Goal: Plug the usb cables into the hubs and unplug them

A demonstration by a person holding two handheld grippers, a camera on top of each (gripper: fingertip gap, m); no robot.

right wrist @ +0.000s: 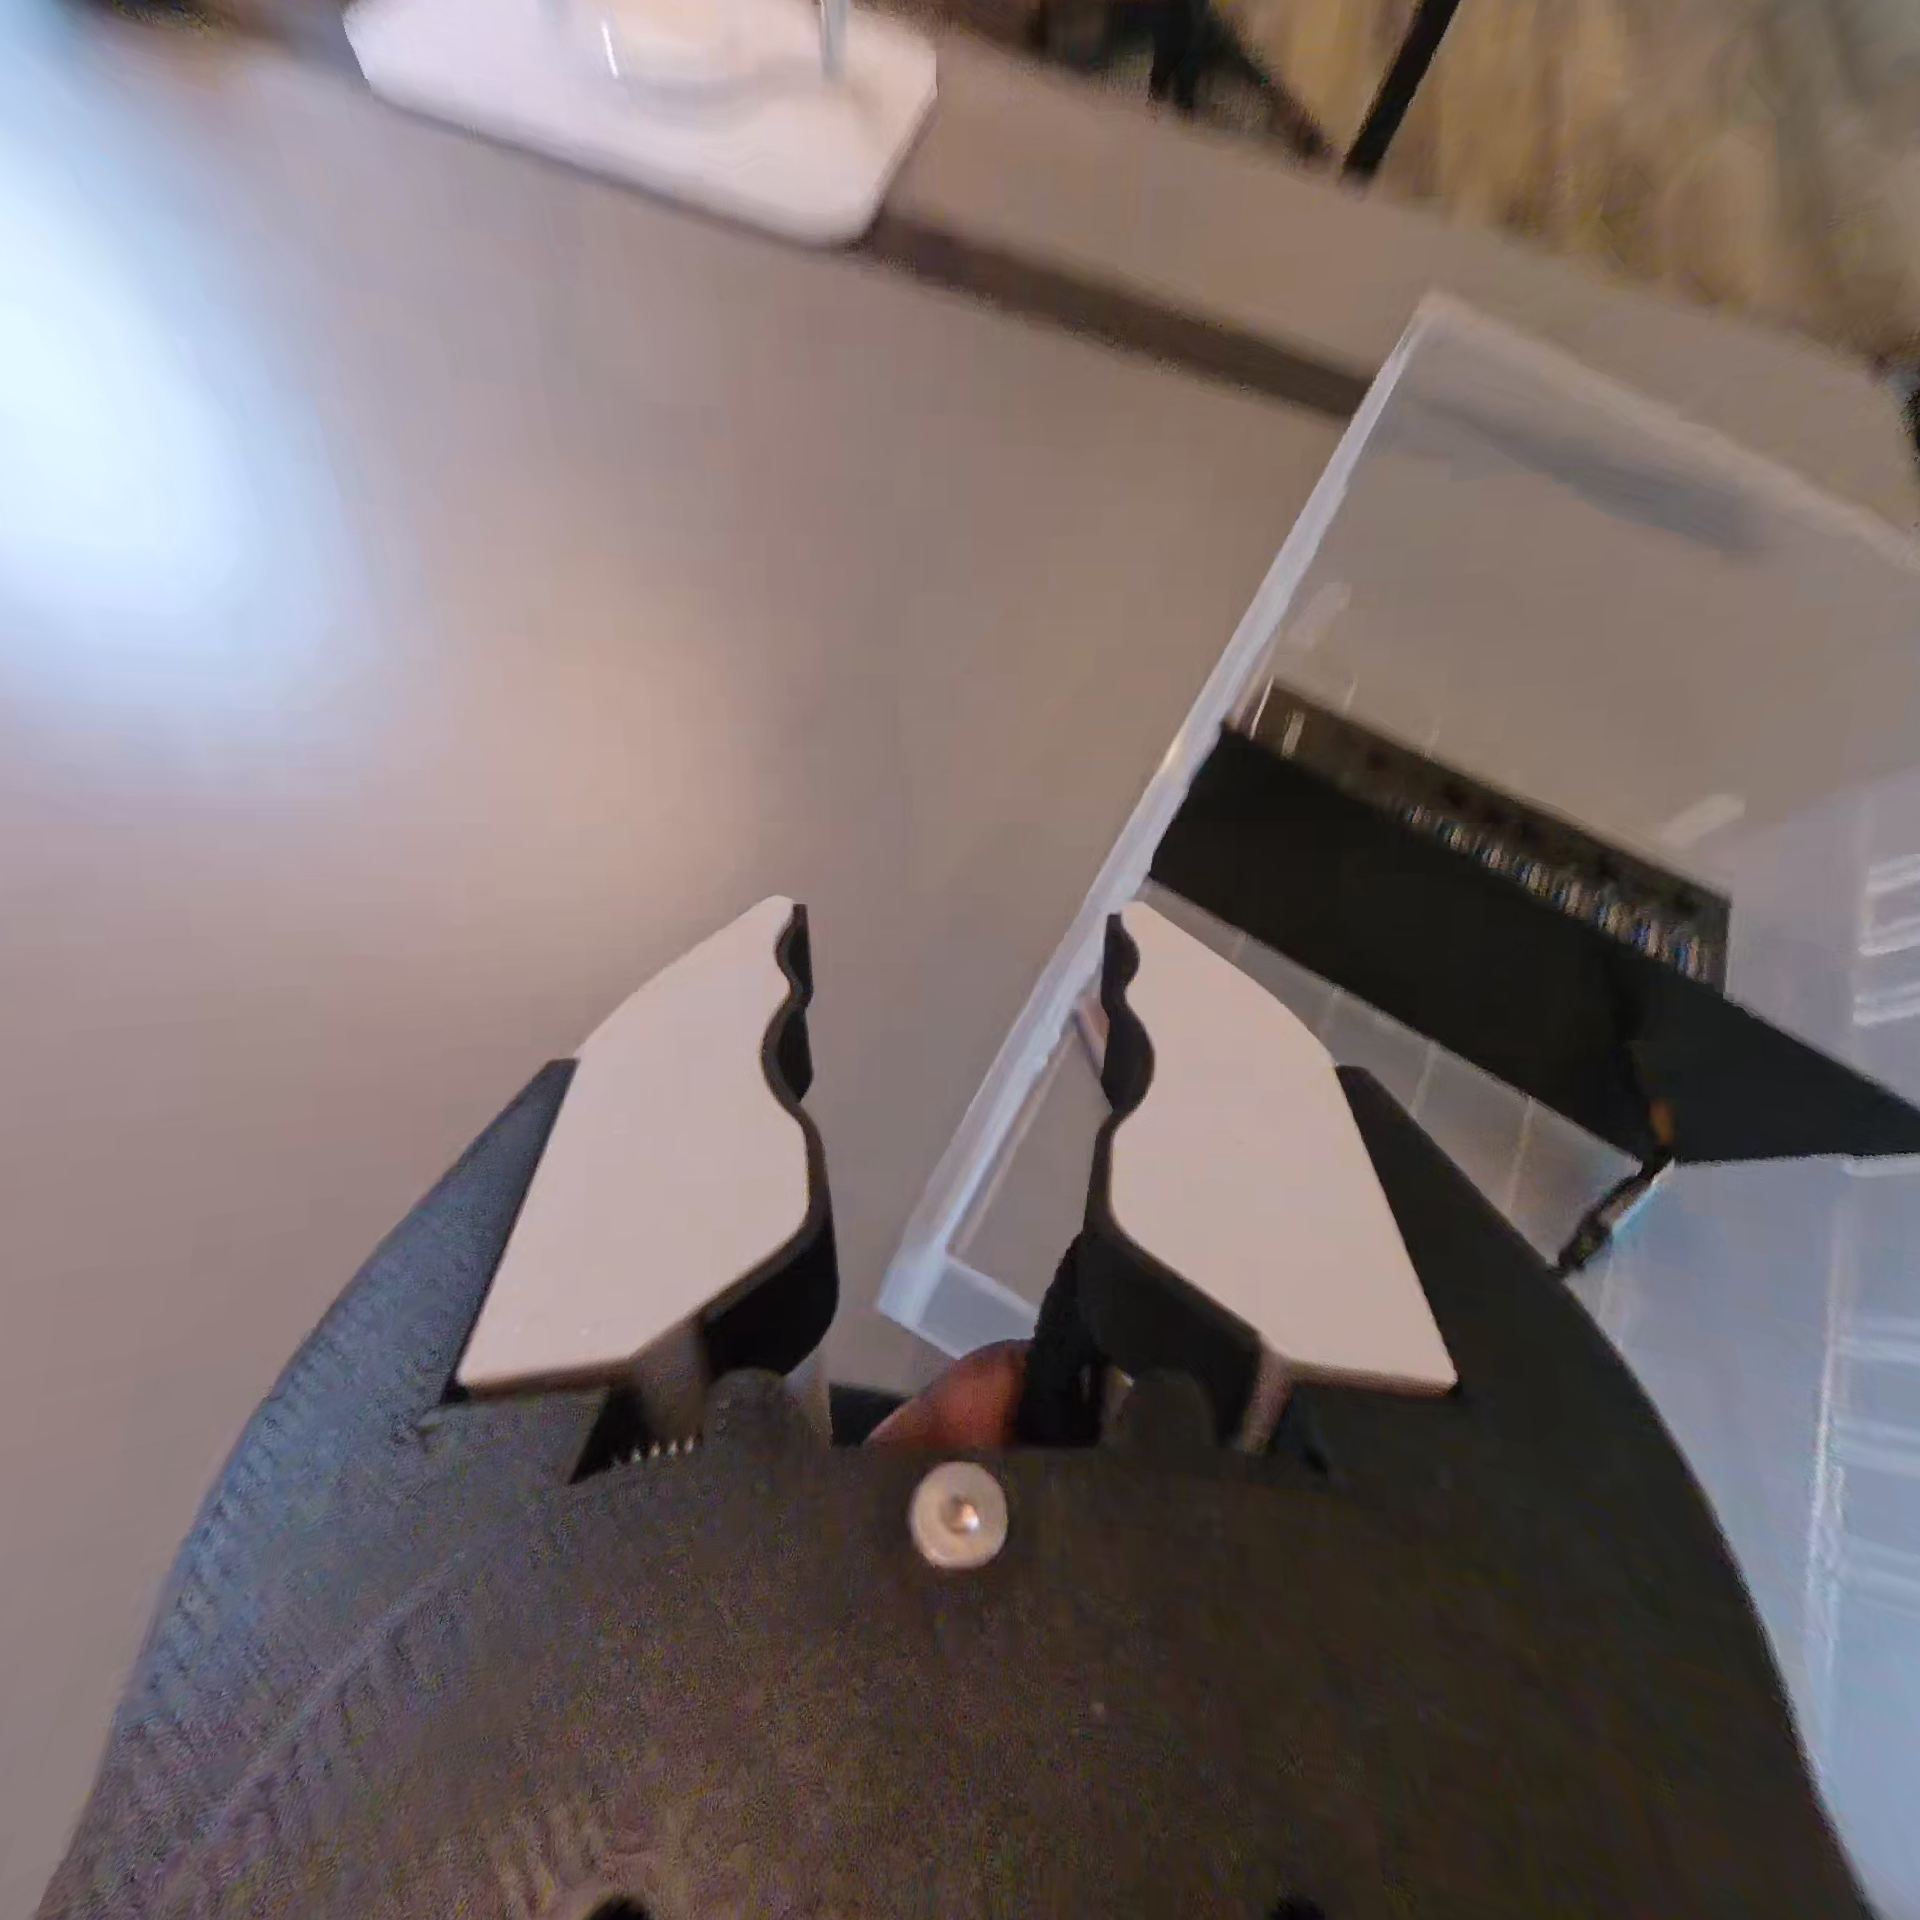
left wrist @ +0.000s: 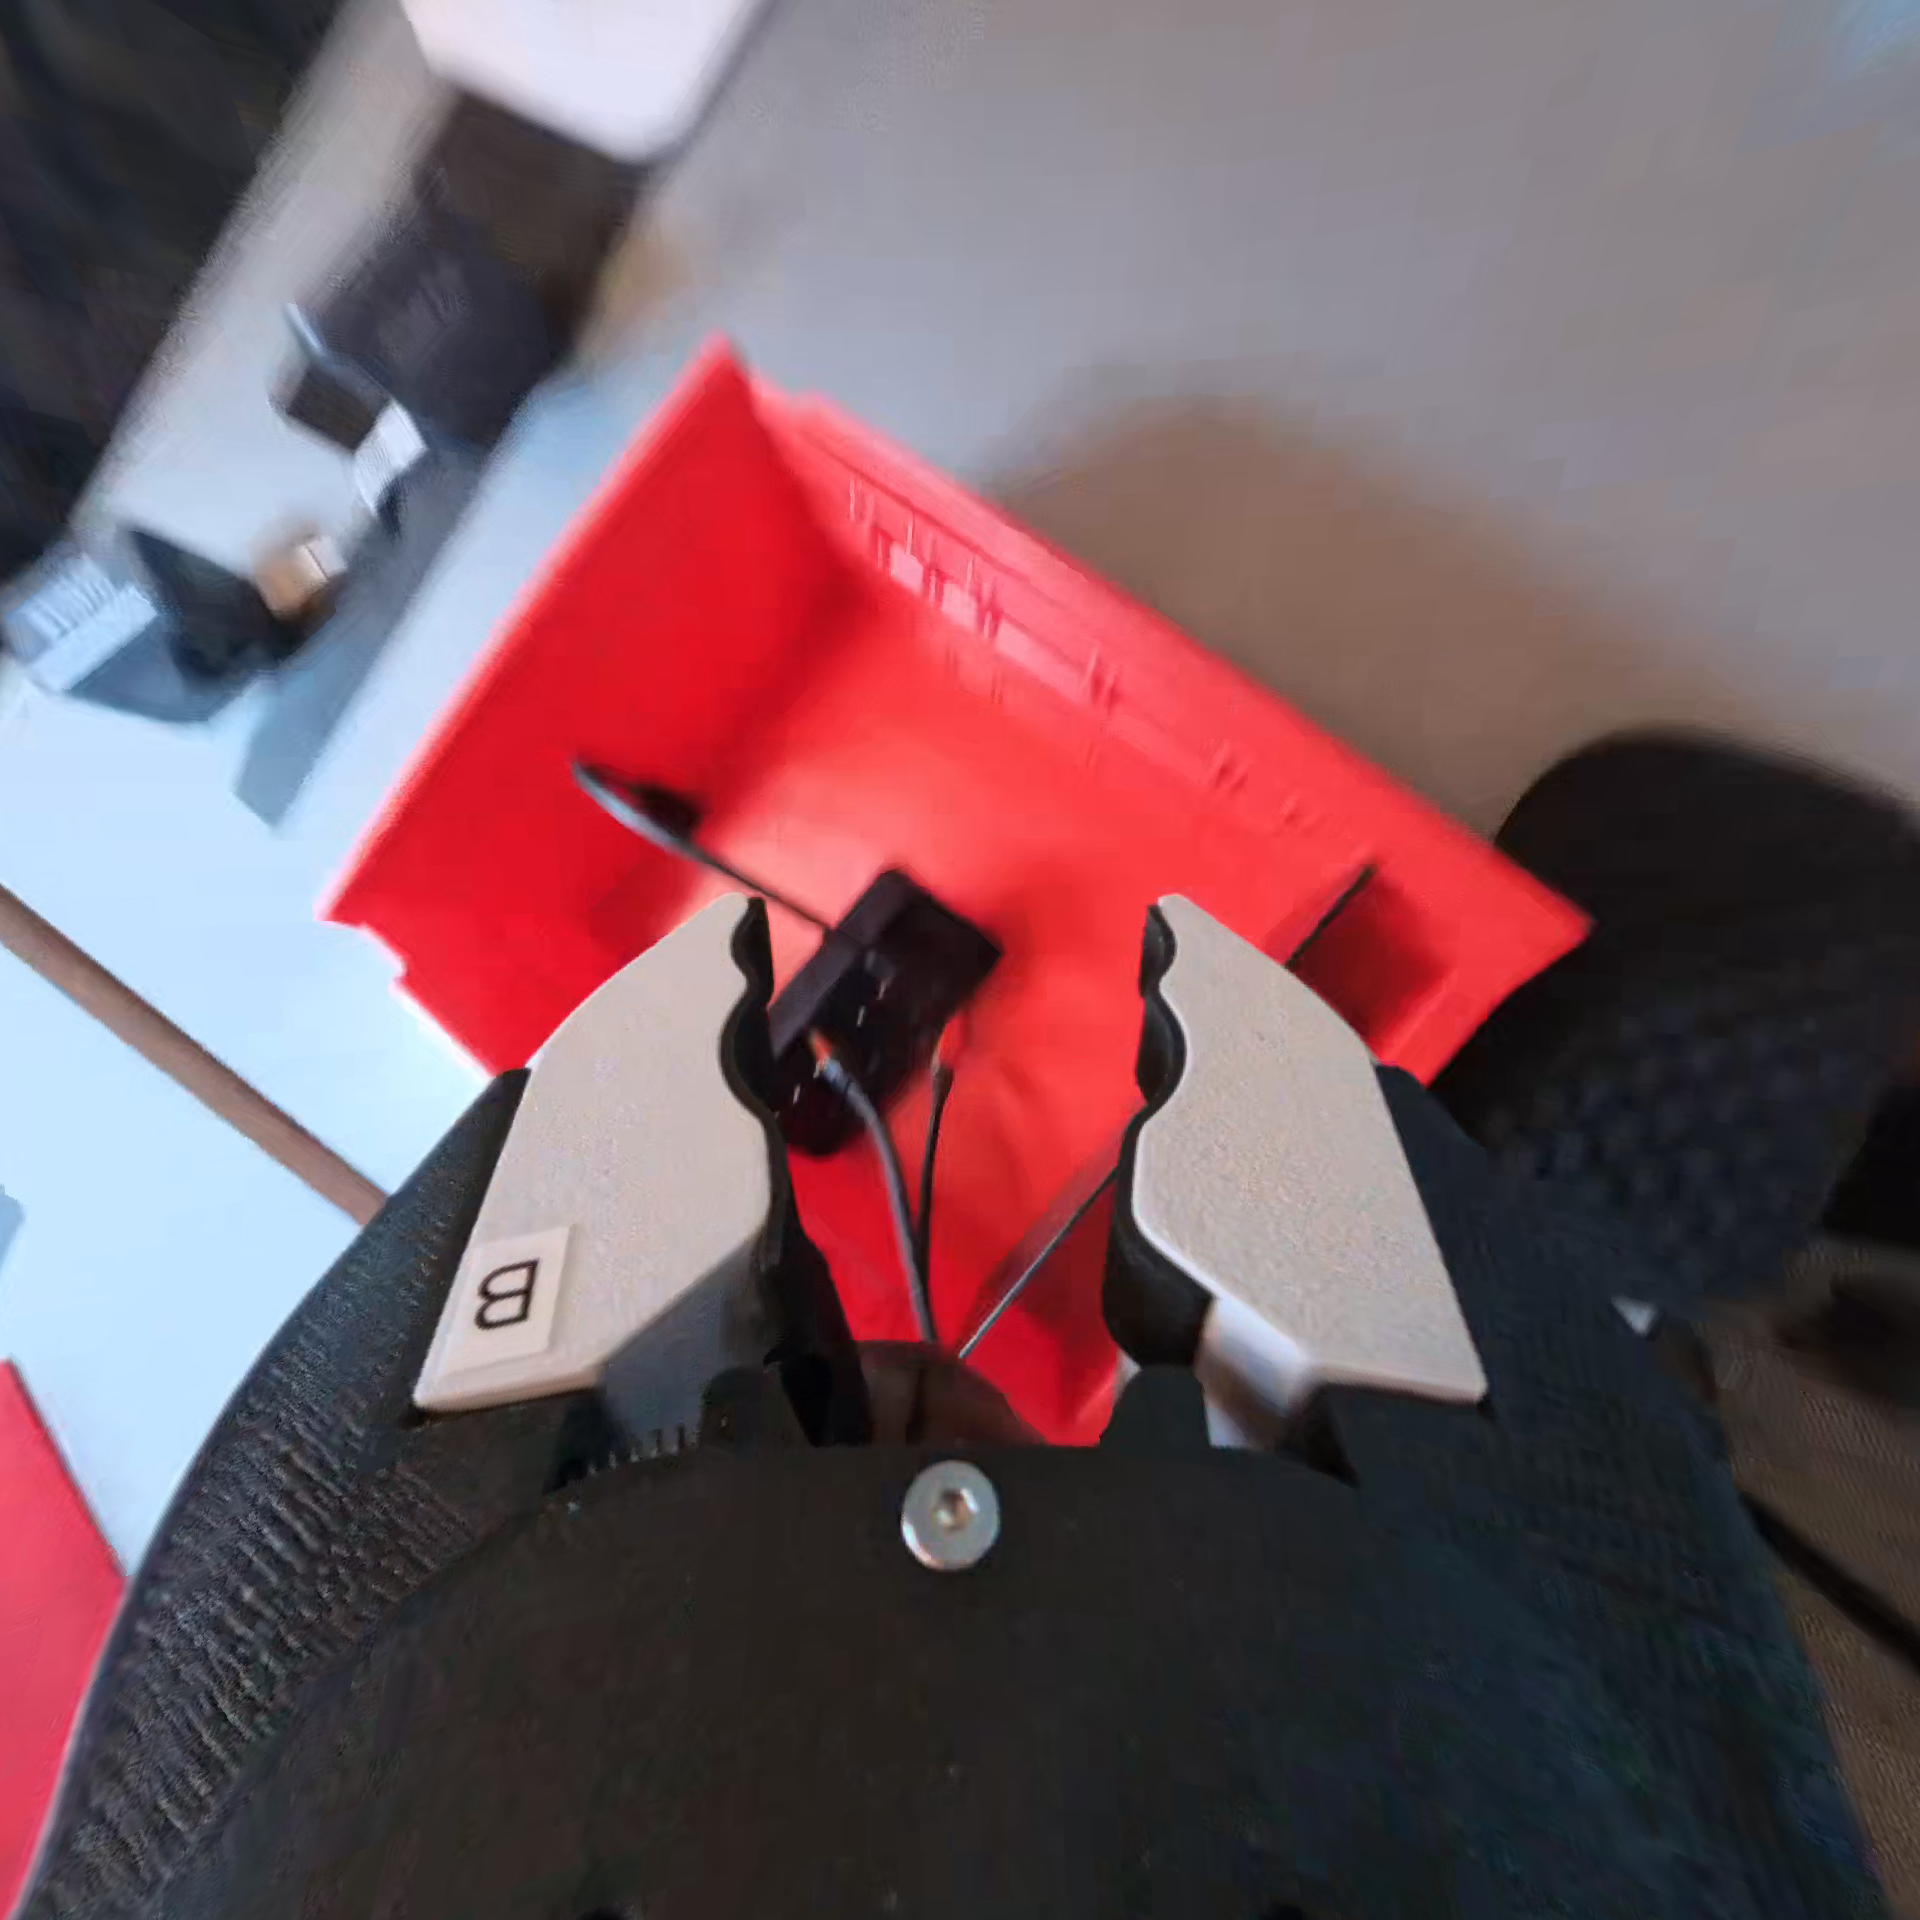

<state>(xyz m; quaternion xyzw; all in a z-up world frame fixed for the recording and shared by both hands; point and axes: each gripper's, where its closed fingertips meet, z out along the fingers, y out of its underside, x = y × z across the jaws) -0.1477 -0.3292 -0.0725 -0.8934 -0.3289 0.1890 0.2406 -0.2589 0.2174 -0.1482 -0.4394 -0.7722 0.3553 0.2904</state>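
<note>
In the left wrist view my left gripper [left wrist: 951, 914] is open above a red bin [left wrist: 665, 727]. A small black hub [left wrist: 883, 997] lies in the bin, close to the left finger, with thin black cables [left wrist: 914, 1226] running from it toward me. In the right wrist view my right gripper [right wrist: 951, 920] is open and empty, held over a grey table [right wrist: 520, 623]. Its right finger overlaps the rim of a clear plastic box [right wrist: 1195, 831] that holds a long black hub [right wrist: 1455, 914] with a row of ports.
Left wrist view: a black office chair [left wrist: 1714, 987] at the right, blurred black and silver adapters [left wrist: 312, 468] on the white table [left wrist: 156, 883] at the far left, a red edge [left wrist: 42, 1558] at the lower left. Right wrist view: a white stand base [right wrist: 675, 104] at the table's far side. The gap from one gripper's tips to the other's is roughly 55 cm.
</note>
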